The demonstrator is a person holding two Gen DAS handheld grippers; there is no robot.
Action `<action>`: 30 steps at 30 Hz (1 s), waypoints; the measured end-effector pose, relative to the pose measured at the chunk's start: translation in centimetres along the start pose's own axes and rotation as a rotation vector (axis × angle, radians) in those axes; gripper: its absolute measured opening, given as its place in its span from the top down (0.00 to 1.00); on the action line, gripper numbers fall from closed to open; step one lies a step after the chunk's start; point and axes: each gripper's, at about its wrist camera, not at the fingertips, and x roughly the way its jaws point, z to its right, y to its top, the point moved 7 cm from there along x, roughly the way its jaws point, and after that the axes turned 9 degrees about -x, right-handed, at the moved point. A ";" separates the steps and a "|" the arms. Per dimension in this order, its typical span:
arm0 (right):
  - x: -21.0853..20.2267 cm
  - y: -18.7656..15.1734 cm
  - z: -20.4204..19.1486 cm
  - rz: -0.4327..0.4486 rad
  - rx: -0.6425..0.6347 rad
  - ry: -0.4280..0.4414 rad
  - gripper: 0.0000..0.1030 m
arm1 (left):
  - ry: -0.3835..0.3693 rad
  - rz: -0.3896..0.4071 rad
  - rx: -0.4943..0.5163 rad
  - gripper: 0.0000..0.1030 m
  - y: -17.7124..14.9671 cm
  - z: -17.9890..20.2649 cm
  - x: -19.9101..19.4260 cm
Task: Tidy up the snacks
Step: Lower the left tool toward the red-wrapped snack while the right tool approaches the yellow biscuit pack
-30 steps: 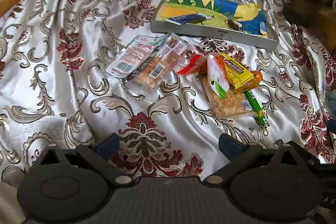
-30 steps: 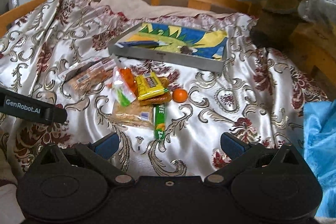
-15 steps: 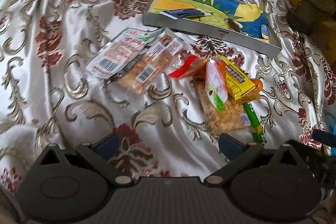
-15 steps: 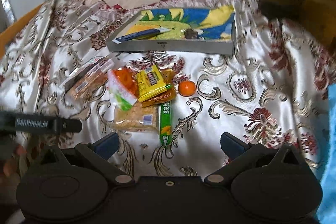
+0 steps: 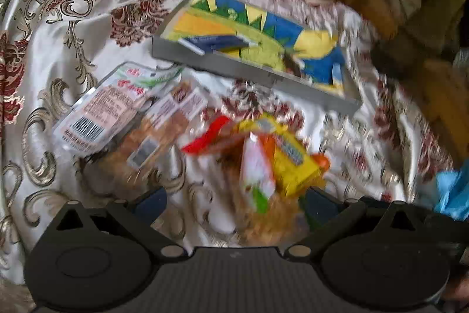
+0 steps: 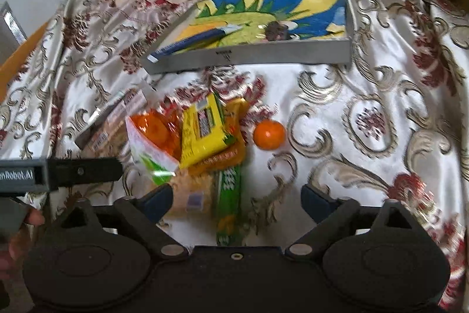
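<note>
Grippers first: my right gripper [image 6: 236, 200] has just been narrowing a little yet is wide and empty above the green bar [image 6: 228, 203] at the near edge of the snack pile, and my left gripper [image 5: 233, 203] hangs spread and empty over the crumbly cracker pack [image 5: 263, 220], though blur hides detail there. Around them on the bedspread [image 6: 366, 84] lie the yellow packet [image 6: 203, 129], a loose orange [image 6: 269, 134] just beside the heap, and flat packs [image 5: 108, 107] to the left, with the painted tray [image 6: 258, 55] beyond, well apart. I judge this the approach to a first pick; next I must lower onto one item, close, and carry it to the tray.
</note>
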 end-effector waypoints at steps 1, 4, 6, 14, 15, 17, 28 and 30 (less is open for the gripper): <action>0.1 0.3 -0.2 0.020 -0.018 -0.002 0.14 | -0.008 0.014 -0.010 0.01 0.4 0.0 0.1; 0.5 1.1 -0.9 0.072 -0.088 -0.014 0.20 | -0.023 0.039 -0.022 0.03 1.3 0.1 0.7; 0.8 1.6 -1.3 0.101 -0.148 -0.026 0.22 | -0.044 0.035 -0.031 0.03 1.6 0.3 1.3; 3.6 1.9 -3.2 0.122 -0.397 -0.090 0.28 | -0.102 -0.013 -0.088 0.10 2.1 0.4 3.7; 3.9 2.0 -3.4 0.126 -0.412 -0.091 0.28 | -0.096 -0.020 -0.088 0.12 2.0 0.4 4.0; 4.2 2.2 -3.9 0.139 -0.436 -0.090 0.29 | -0.093 -0.036 -0.088 0.17 1.8 0.3 4.5; 5.7 2.5 -4.4 0.136 -0.448 -0.089 0.26 | -0.066 -0.053 -0.130 0.27 2.0 -0.2 5.7; 5.7 2.5 -4.4 0.130 -0.443 -0.087 0.27 | -0.074 -0.053 -0.133 0.27 2.0 0.0 5.6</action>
